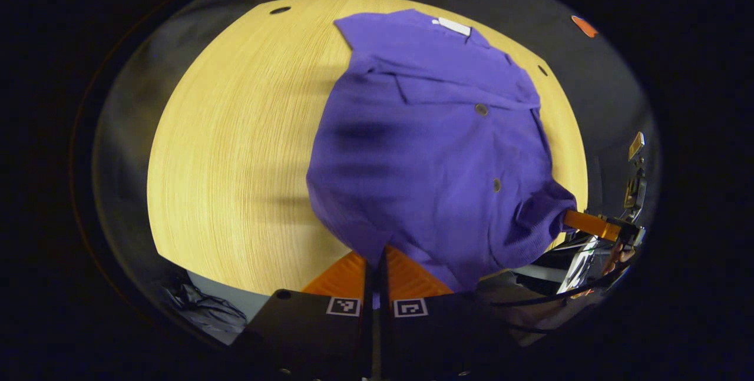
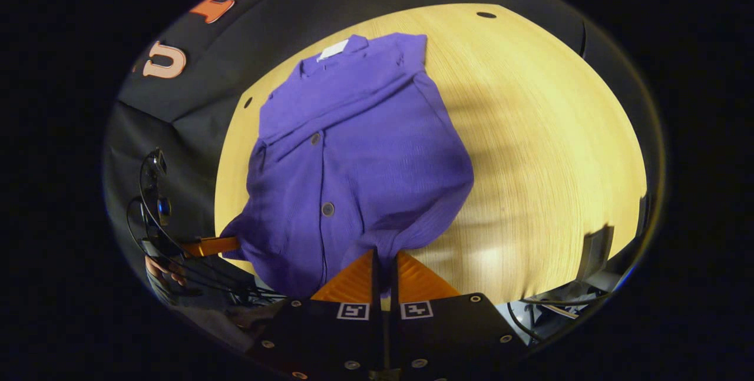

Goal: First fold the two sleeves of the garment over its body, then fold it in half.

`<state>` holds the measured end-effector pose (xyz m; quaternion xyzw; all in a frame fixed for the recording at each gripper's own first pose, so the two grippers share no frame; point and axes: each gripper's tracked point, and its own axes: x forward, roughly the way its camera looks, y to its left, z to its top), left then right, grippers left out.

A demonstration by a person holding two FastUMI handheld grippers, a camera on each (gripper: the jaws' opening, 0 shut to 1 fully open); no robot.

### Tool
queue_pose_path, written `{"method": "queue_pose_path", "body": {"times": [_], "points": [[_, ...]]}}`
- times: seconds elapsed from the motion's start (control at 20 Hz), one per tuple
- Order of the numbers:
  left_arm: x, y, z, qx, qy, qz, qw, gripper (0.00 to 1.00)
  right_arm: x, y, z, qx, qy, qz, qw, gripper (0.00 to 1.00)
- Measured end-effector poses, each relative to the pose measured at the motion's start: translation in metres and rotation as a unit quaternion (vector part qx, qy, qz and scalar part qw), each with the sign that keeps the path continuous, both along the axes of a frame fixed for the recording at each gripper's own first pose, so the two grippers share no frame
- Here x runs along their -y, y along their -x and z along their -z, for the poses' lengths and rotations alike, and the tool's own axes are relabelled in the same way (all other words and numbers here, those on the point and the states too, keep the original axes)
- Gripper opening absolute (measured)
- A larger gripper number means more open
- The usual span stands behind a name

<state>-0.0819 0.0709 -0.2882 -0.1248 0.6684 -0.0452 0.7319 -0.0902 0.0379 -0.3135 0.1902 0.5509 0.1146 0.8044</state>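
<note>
The left gripper (image 1: 377, 263) has its fingers clamped together on the near hem of the purple garment (image 1: 430, 151), which lies on the pale wood-grain desk (image 1: 235, 151) with its sleeves already laid across the body and the collar at the far end. The knit looks soft, light and limp, so it should drape and sag unless held at both hem corners. Small round buttons (image 2: 327, 209) run down the front. The right gripper (image 2: 384, 260) likewise has its fingers closed on the hem's other corner, lifting it slightly
</note>
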Motion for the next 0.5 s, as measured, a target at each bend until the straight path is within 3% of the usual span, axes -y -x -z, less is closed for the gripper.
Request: {"method": "queue_pose_path", "body": {"times": [0.05,0.1,0.5], "points": [[0.002,-0.01,-0.006,0.01,0.0,0.007,1.0,0.06,-0.001,-0.007,-0.006,0.008,0.001,-0.004,1.0,0.0],[0.003,-0.02,-0.013,0.021,0.001,0.014,1.0,0.06,-0.001,-0.015,-0.013,0.018,0.0,-0.011,1.0,0.05],[-0.01,-0.117,-0.057,0.087,-0.005,0.071,0.994,0.06,0.007,-0.075,-0.06,0.073,0.019,-0.01,0.997,0.05]]}}
